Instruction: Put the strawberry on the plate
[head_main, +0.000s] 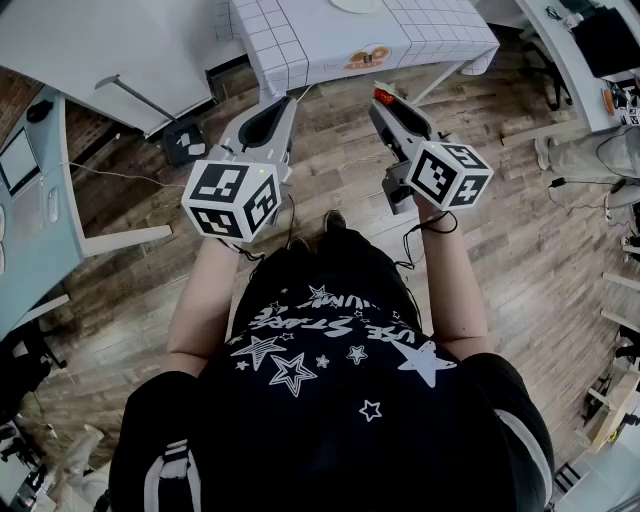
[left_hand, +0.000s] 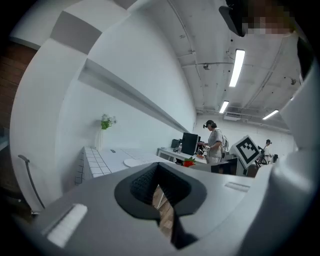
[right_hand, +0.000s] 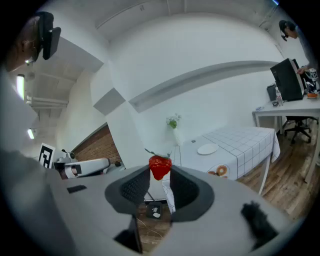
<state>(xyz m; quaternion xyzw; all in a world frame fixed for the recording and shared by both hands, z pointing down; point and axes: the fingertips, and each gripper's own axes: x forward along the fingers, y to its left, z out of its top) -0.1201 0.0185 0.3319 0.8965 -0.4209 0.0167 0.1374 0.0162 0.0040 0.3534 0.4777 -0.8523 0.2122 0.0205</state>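
Observation:
A red strawberry (right_hand: 160, 166) with a green stalk sits between the tips of my right gripper (right_hand: 160, 174), which is shut on it. In the head view the strawberry (head_main: 383, 96) and the right gripper (head_main: 381, 102) hover over the wooden floor, just short of the table's front edge. The white plate (right_hand: 207, 149) lies on the checked tablecloth (head_main: 330, 40), farther ahead; only its rim (head_main: 355, 4) shows at the head view's top edge. My left gripper (head_main: 291, 98) is held level beside the right one, shut and holding nothing (left_hand: 159, 167). From it I see the strawberry (left_hand: 188, 161) and the plate (left_hand: 134, 162).
A vase of flowers (right_hand: 173, 122) stands at the table's far side. A donut print (head_main: 367, 57) marks the cloth's front drop. A black box with cables (head_main: 185, 140) lies on the floor at left. Desks flank both sides, and a person (left_hand: 215, 142) stands at a far desk.

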